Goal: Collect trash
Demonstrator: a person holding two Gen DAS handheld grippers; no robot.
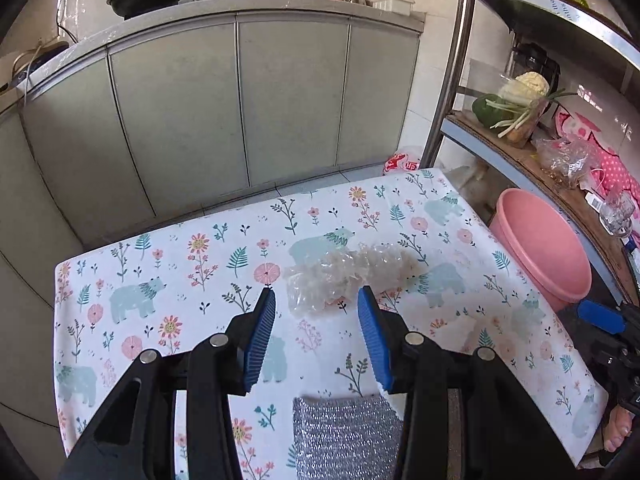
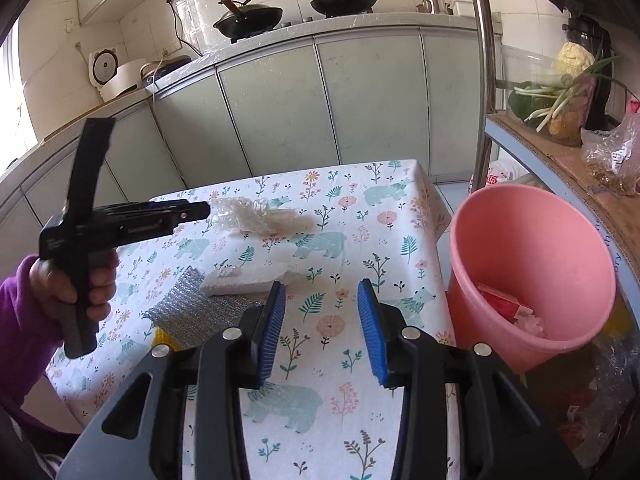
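We hold our left gripper (image 1: 316, 296) with jaws apart and empty; the crumpled clear plastic wrap (image 1: 340, 276) lies just beyond its tips; our right gripper (image 2: 322, 290) gapes empty too; the pink bucket (image 2: 532, 256) stands to its right.

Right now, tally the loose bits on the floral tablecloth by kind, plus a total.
Crumpled clear plastic wrap: 1
White foam piece: 1
Silver scouring pad: 1
Total: 3

Already in the pink bucket and not counted: red wrapper.
Both the left gripper and the right gripper are open and empty.
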